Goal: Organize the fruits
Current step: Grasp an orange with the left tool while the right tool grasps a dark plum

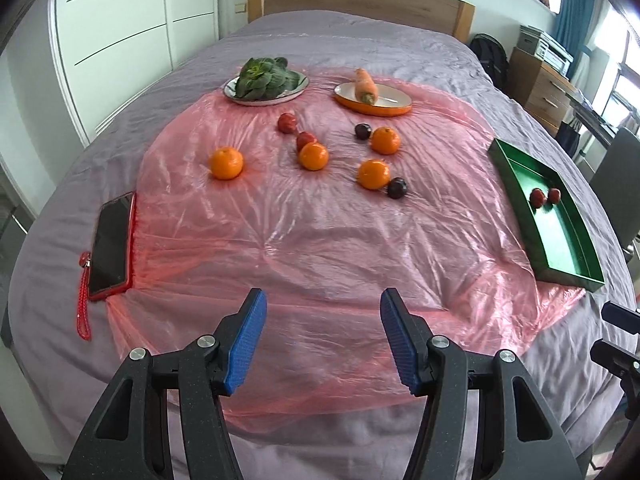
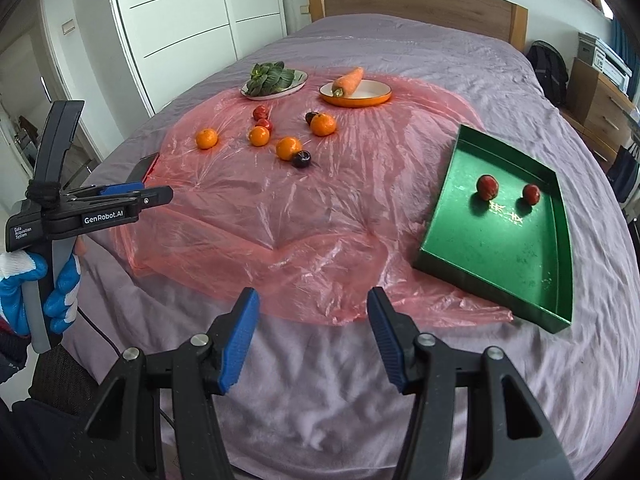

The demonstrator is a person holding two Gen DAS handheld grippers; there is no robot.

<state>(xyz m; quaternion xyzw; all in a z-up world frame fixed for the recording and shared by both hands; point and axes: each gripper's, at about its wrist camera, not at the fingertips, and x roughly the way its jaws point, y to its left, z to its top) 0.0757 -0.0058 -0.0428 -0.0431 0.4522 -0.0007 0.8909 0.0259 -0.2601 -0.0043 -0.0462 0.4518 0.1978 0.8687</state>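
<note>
Both the left gripper (image 1: 323,334) and the right gripper (image 2: 313,332) are hovering over the near edge of the bed (image 2: 320,400), jaws spread wide and holding nothing. Four mandarins, such as the nearest mandarin (image 1: 373,174), are sitting with small red fruits and two dark plums (image 1: 397,188) on the crinkled pink plastic sheet (image 1: 312,240), while two red fruits (image 2: 487,187) are already lying in the green tray (image 2: 496,280). The mandarins look light, round and slightly soft, likely to roll on slick plastic; gripping gently across the widest middle seems safest.
</note>
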